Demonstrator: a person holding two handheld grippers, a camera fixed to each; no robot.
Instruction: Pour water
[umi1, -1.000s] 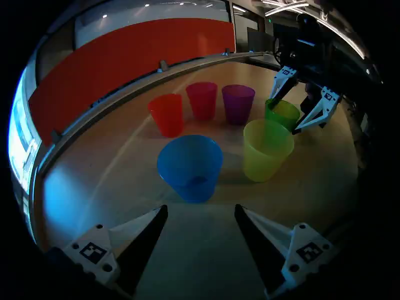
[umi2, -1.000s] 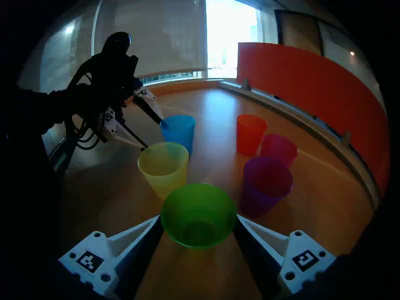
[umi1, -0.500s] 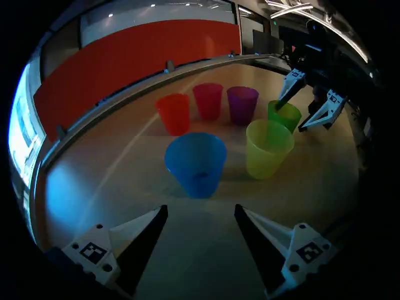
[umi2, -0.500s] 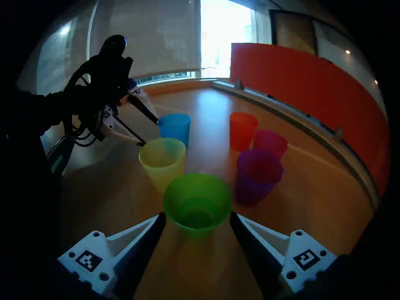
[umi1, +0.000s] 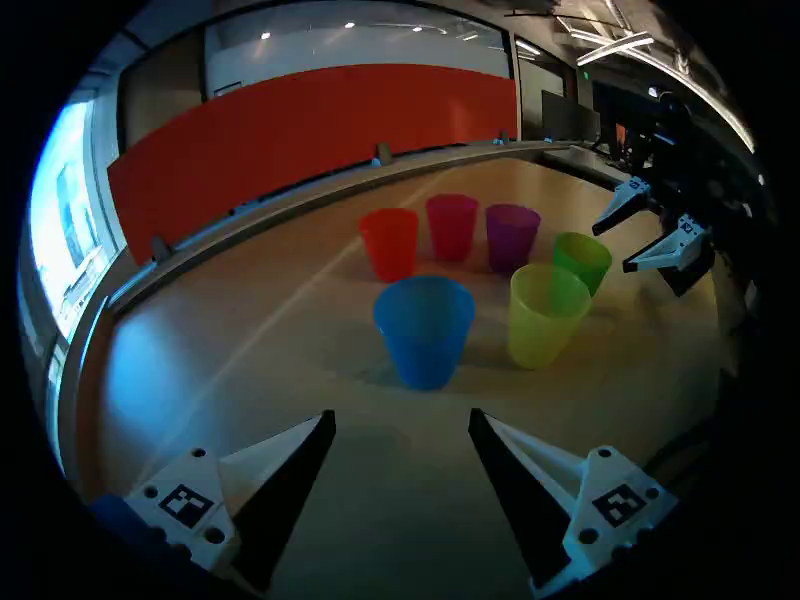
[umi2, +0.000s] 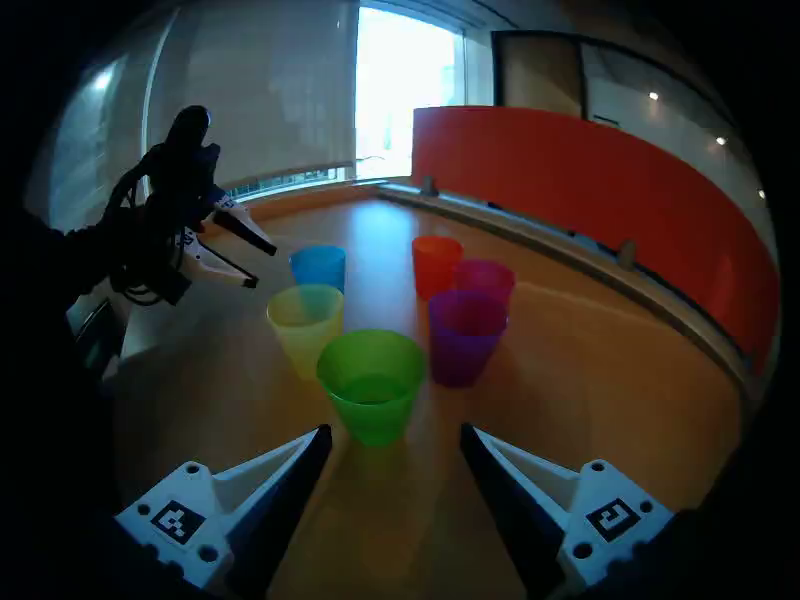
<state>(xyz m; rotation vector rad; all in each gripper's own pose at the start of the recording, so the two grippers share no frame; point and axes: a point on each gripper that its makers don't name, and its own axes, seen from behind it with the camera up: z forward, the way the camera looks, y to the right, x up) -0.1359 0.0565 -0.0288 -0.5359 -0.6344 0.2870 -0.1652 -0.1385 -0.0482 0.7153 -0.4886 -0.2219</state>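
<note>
Black-white square tags (umi1: 187, 503) on left gripper (umi1: 400, 413) & right gripper (umi2: 394, 429), poss. codes

No readable text, labels, numbers, signs.

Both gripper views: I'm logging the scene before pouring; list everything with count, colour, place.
wooden table: one, light brown, under the cups.
red partition panel: one, red, along the table edge.
blue plastic cup: one, blue, nearest in left gripper view.
yellow plastic cup: one, yellow, beside the blue cup.
green plastic cup: one, green, nearest in right gripper view.
orange plastic cup: one, orange, panel side.
pink plastic cup: one, pink, panel side, middle.
purple plastic cup: one, purple, panel side.
left gripper: one, white fingers, open, empty.
right gripper: one, white fingers, open, empty.
</note>
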